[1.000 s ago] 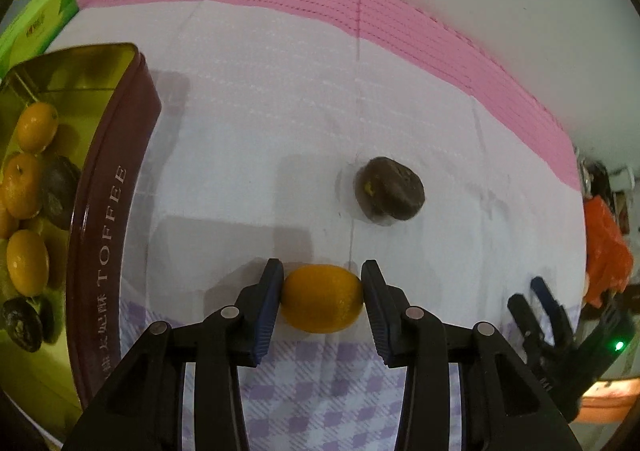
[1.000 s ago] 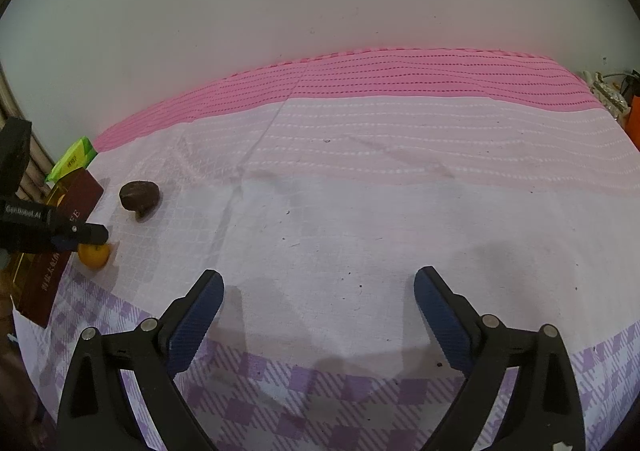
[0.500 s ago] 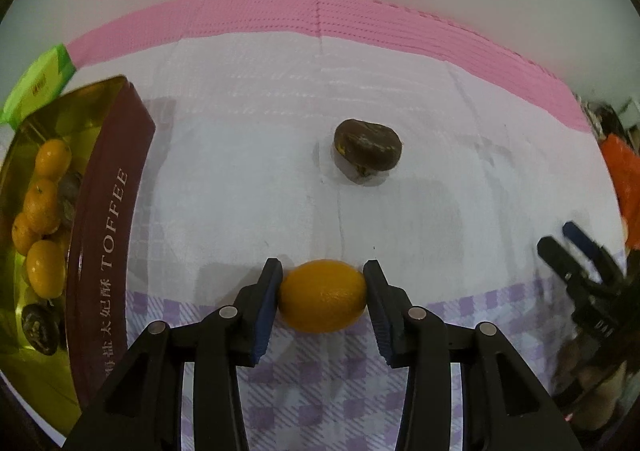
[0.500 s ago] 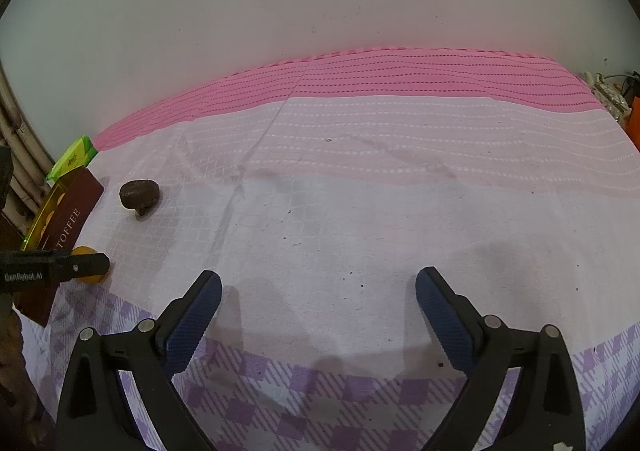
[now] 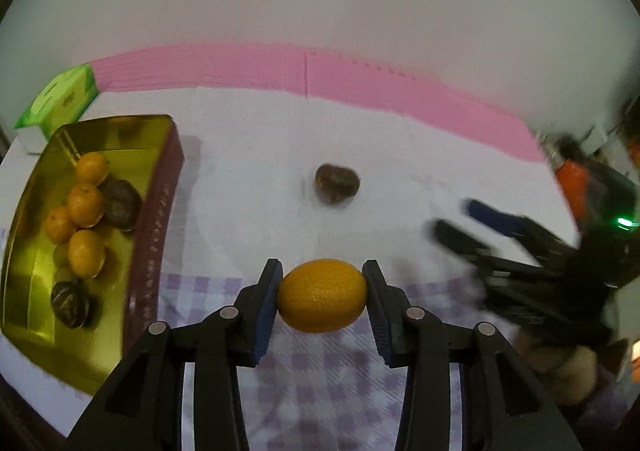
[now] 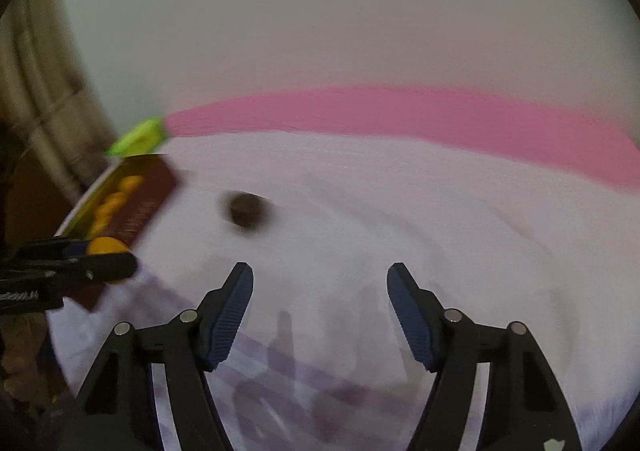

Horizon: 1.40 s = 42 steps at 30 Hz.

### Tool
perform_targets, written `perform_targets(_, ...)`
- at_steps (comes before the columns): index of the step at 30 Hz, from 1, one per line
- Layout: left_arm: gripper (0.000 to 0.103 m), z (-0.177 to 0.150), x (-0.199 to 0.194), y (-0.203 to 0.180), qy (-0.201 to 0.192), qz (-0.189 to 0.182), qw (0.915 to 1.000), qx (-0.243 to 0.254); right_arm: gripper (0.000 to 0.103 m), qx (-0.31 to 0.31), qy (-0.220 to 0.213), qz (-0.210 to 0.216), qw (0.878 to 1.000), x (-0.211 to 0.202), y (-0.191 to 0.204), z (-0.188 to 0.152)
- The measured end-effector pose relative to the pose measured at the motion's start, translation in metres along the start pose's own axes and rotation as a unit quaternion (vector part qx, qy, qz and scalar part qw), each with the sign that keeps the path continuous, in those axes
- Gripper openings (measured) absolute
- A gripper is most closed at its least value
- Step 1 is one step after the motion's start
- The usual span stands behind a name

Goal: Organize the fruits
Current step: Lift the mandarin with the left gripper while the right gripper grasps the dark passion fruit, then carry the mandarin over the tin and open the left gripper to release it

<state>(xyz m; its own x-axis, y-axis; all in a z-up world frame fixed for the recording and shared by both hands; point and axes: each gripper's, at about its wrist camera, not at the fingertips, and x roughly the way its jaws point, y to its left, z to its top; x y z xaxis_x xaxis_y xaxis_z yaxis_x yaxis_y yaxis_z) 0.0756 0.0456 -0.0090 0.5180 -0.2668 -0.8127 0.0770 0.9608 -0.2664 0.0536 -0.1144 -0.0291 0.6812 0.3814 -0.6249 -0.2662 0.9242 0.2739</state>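
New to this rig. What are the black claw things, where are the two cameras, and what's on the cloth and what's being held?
There is no robot arm: a person holds one hand-held gripper in each hand, and each has a fisheye camera looking forward along its two fingers. In the left wrist view, the left hand-held gripper pinches an orange kumquat between its blue pads. The right wrist view shows the right hand-held gripper with nothing between its jaws, which are closing. The same gripper appears blurred at the right of the left view. On the white, pink-edged tablecloth lies one loose dark brown fruit. To the left sits a gold tin with a maroon side, holding more kumquats and dark fruits. Behind it is a green box.
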Motion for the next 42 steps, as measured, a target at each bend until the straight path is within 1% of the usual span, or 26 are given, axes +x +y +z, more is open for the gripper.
perform_targets(2,0.042,-0.001,-0.020,0.009,-0.011,-0.008,0.9998,-0.013,0.067,-0.024,0.005,0.018,1.000,0.014,0.019,0.015)
perform_targets(4,0.042,0.006,-0.032,0.014,-0.018,-0.010,0.9995,-0.024,0.067,-0.039,0.010,0.017,0.999,0.032,0.030,0.028)
perform_targets(6,0.042,0.009,-0.041,0.019,-0.025,-0.008,0.9992,-0.031,0.067,-0.041,0.022,0.019,0.999,0.049,0.036,0.037)
perform_targets(9,0.042,0.015,-0.059,0.035,-0.040,-0.001,0.9981,-0.047,0.071,-0.053,0.033,-0.001,0.998,0.068,0.042,0.043)
perform_targets(12,0.042,0.014,-0.074,0.054,-0.047,0.006,0.9969,-0.063,0.071,-0.059,0.047,-0.006,0.997,0.081,0.047,0.041)
perform_targets(13,0.042,0.015,-0.077,0.062,-0.050,0.009,0.9963,-0.069,0.068,-0.065,0.051,-0.012,0.996,0.086,0.049,0.041)
perform_targets(15,0.042,0.013,-0.086,0.073,-0.056,0.016,0.9951,-0.080,0.049,-0.064,0.074,-0.014,0.995,0.100,0.050,0.042)
perform_targets(16,0.042,0.012,-0.089,0.080,-0.058,0.022,0.9944,-0.085,0.037,-0.058,0.084,-0.011,0.995,0.105,0.048,0.042)
perform_targets(17,0.042,0.010,-0.092,0.088,-0.061,0.027,0.9935,-0.093,0.036,-0.052,0.091,-0.011,0.994,0.109,0.047,0.041)
perform_targets(18,0.042,0.008,-0.095,0.090,-0.062,0.029,0.9929,-0.097,0.036,-0.052,0.087,-0.012,0.995,0.109,0.047,0.040)
perform_targets(20,0.042,0.003,-0.099,0.107,-0.066,0.040,0.9909,-0.110,0.035,-0.050,0.083,-0.004,0.995,0.101,0.048,0.035)
perform_targets(24,0.042,-0.004,-0.105,0.134,-0.073,0.063,0.9868,-0.130,0.036,-0.019,0.046,0.002,0.999,0.071,0.046,0.018)
perform_targets(28,0.042,-0.010,-0.102,0.153,-0.067,0.073,0.9840,-0.148,0.036,0.000,0.044,-0.008,0.999,0.059,0.043,-0.007)
perform_targets(32,0.042,-0.010,-0.094,0.152,-0.062,0.079,0.9850,-0.140,0.036,0.007,0.041,-0.019,0.999,0.061,0.041,-0.014)
perform_targets(38,0.042,-0.007,-0.076,0.145,-0.053,0.072,0.9882,-0.124,0.036,0.008,0.040,-0.032,0.999,0.065,0.043,-0.011)
perform_targets(40,0.042,-0.004,-0.067,0.144,-0.043,0.075,0.9896,-0.115,0.036,0.004,0.041,-0.035,0.999,0.065,0.045,-0.011)
perform_targets(42,0.042,0.000,-0.058,0.146,-0.038,0.071,0.9899,-0.117,0.036,0.002,0.042,-0.038,0.998,0.066,0.046,-0.011)
